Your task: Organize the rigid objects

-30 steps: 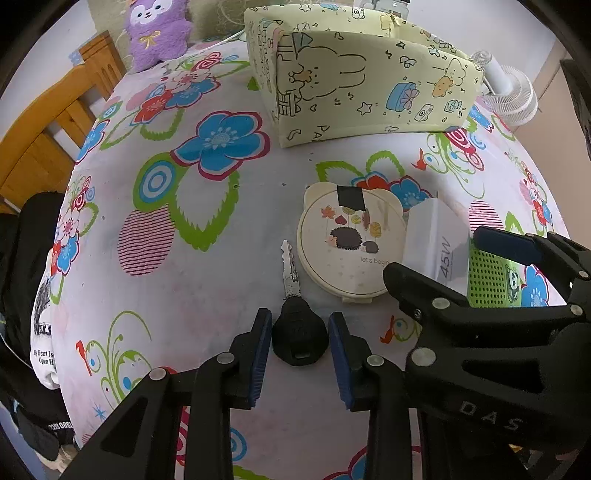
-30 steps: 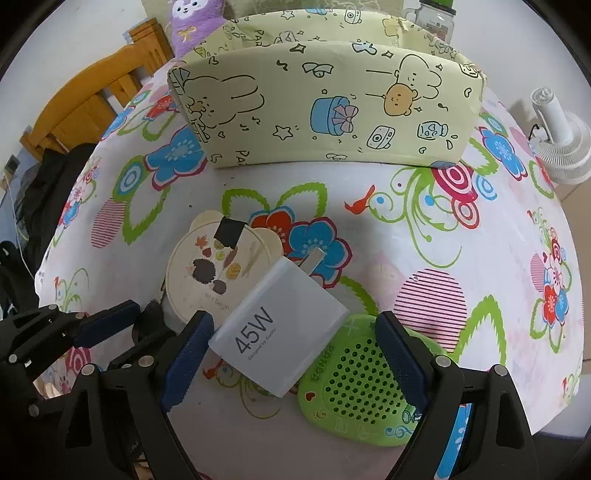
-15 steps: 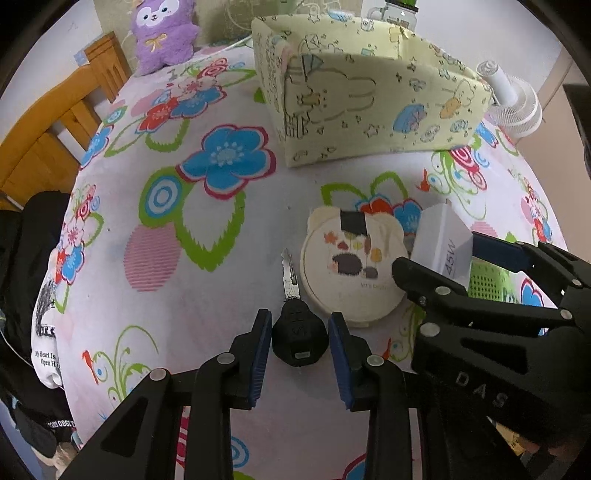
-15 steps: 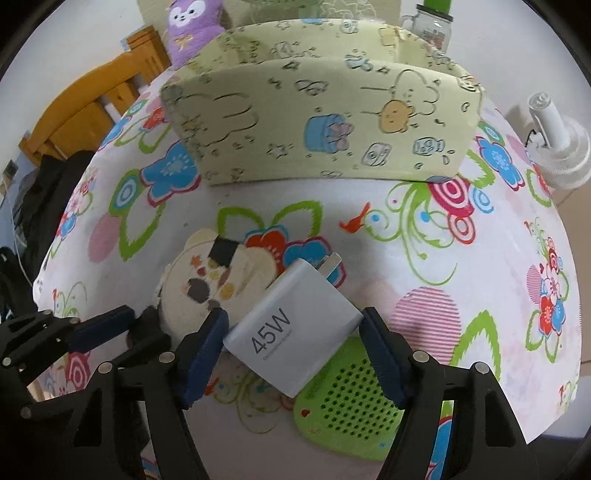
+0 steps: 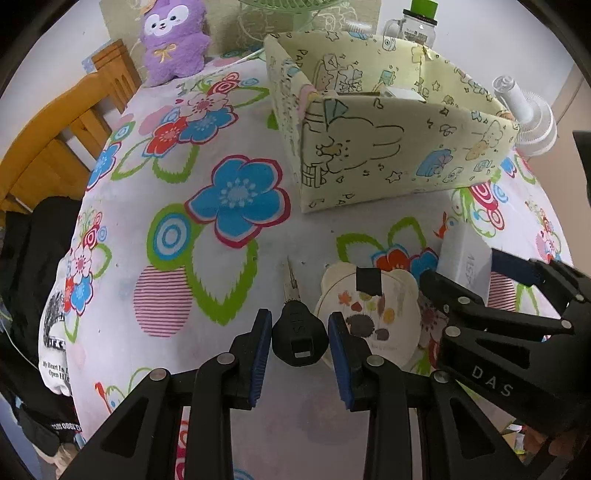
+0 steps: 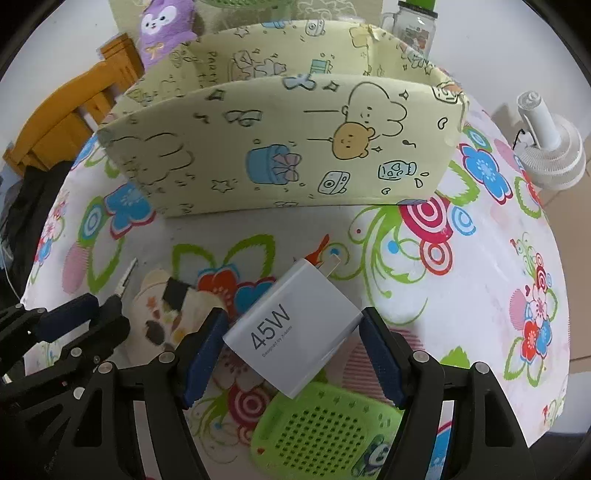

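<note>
My left gripper (image 5: 300, 341) is shut on a black-headed key (image 5: 298, 332) and holds it above the flowered tablecloth, its metal blade pointing away. My right gripper (image 6: 291, 345) is shut on a white 45W charger (image 6: 291, 328), lifted off the table with its prongs pointing forward. The right gripper also shows in the left wrist view (image 5: 465, 273) at the right, with the charger (image 5: 466, 258) between its fingers. A pale yellow cartoon-print fabric box (image 5: 399, 155) stands open at the back of the table (image 6: 295, 155).
A round cream bear-shaped tin (image 5: 373, 321) lies below the grippers. A green perforated pad (image 6: 325, 432) lies near the front edge. A white fan (image 6: 550, 155), a purple plush (image 5: 173, 40), a jar (image 5: 417, 26) and a wooden chair (image 5: 62, 125) ring the table.
Both grippers have risen and moved toward the box, carrying the key and the charger. The right gripper's fingers closed onto the charger and lifted it off the green pad.
</note>
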